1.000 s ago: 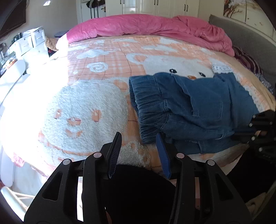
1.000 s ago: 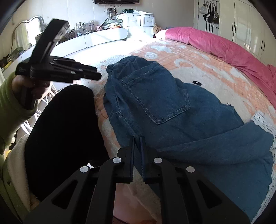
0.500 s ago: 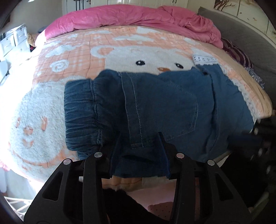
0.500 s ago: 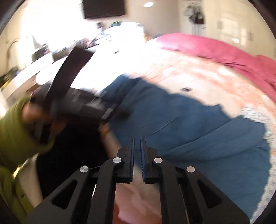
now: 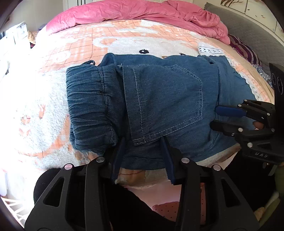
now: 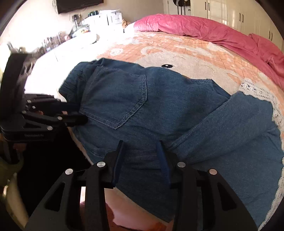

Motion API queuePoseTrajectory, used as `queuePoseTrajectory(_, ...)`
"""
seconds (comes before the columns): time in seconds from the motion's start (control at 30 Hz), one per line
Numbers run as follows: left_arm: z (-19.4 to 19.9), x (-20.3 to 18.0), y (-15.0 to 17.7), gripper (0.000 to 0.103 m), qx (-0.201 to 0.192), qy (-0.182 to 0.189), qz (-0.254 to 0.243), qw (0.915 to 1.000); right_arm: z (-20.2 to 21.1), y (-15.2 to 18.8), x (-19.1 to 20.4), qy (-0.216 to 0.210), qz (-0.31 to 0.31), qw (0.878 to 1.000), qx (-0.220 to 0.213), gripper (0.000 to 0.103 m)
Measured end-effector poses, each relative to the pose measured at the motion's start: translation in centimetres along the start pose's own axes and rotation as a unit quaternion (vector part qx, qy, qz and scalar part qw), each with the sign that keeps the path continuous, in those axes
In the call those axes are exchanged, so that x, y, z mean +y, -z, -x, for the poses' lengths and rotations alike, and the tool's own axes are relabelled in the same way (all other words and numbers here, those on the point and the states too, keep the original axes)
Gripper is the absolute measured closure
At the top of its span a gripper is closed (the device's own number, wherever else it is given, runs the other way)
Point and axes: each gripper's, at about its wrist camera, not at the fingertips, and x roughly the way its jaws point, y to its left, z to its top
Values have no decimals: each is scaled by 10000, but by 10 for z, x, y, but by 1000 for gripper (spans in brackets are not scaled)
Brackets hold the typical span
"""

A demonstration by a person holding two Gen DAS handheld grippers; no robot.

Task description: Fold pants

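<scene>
Your right claw [image 6: 140,160] is opening right now, its jaws parting over the near edge of the pants [image 6: 159,110]; a second ago they were pinched together with nothing between them. Denim lies between the tips, but the pads aren't pressing it yet. That reads as you setting up a fresh grab on the seat side, near where the legs branch off.

Your left claw [image 5: 143,152] stands partly open, same gap as before, and it has come down from hovering off the bed edge to straddle the hem just below the back pocket [image 5: 166,99]. Cloth sits between the fingers, no squeeze visible.

The pants lie flat across the bed [image 5: 106,40], on the peach cartoon blanket, elastic waistband [image 5: 88,106] bunched to the left in your left camera, legs running off right toward the lace trim [image 6: 255,88]. They haven't shifted; only your hands closed in. The pink duvet [image 5: 142,10] is well clear at the far side.

Both claws now flank the near edge side by side, so I'd judge a two-handed pinch and fold away from you is next.
</scene>
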Motion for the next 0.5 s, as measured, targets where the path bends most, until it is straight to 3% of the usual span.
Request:
queuePoseTrajectory(0.07, 7, 1, 0, 69, -90, 30, 81, 9999, 9, -1, -5, -184, -161, 9996, -126, 65)
queuePoseTrajectory(0.13, 22, -1, 1, 56, -273, 180, 132, 9994, 26, -5, -13, -195, -270, 9989, -316, 62)
queuePoseTrajectory(0.2, 36, -8, 2, 51, -421, 294, 92, 9986, 42, -7, -23, -135, -413, 9977, -524, 58)
queuePoseTrajectory(0.37, 60, -41, -7, 50, -731, 591, -283, 9952, 68, -7, -53, 160, -695, 9928, -961, 52)
queuePoseTrajectory(0.5, 49, -73, -21, 50, -671, 995, -468, 9917, 77, -3, -76, 439, -886, 9885, -1144, 46)
